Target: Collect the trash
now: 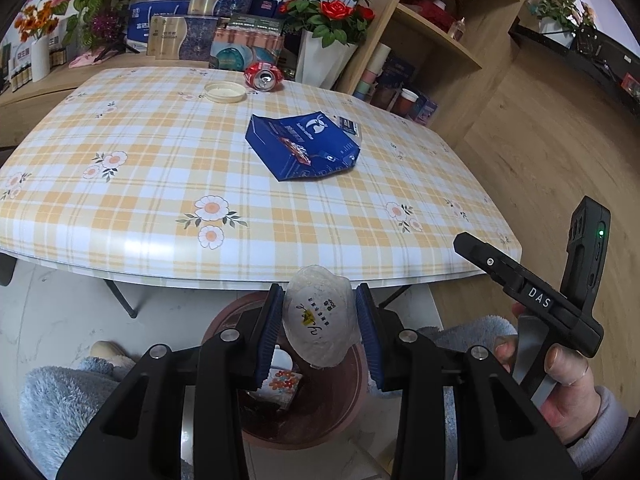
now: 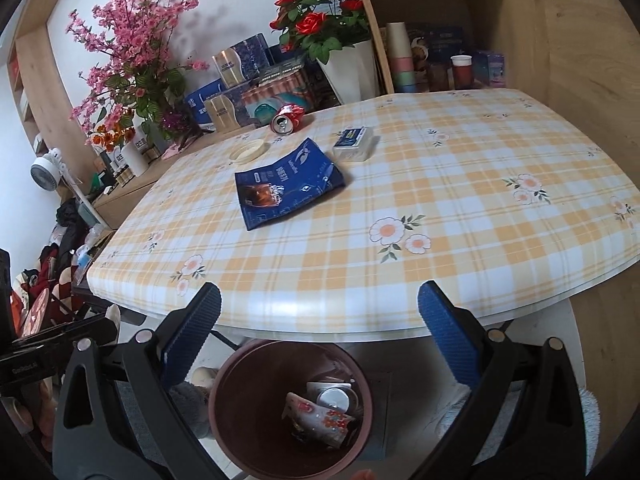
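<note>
My left gripper (image 1: pixel 318 320) is shut on a crumpled white plastic cup lid (image 1: pixel 318 322), hanging just above the brown trash bin (image 1: pixel 352 392) on the floor before the table edge. In the right wrist view my right gripper (image 2: pixel 320 332) stands wide open with nothing between its fingers, above the same trash bin (image 2: pixel 224 392), which holds a floral paper cup (image 2: pixel 320 420) and other scraps. On the checked table lie a blue foil pouch (image 1: pixel 304 146) (image 2: pixel 288 188), a crushed red can (image 1: pixel 264 76) (image 2: pixel 287 119), a cream round lid (image 1: pixel 224 92) (image 2: pixel 247 151) and a small white-blue box (image 2: pixel 354 144) (image 1: pixel 348 125).
Wooden shelves (image 1: pixel 432 40) with cups and boxes stand to the right of the table. Flower pots and stacked boxes (image 2: pixel 240 80) line the sideboard behind it. A person's hand (image 1: pixel 560 376) holds the other gripper's handle at the right of the left wrist view. Table legs flank the bin.
</note>
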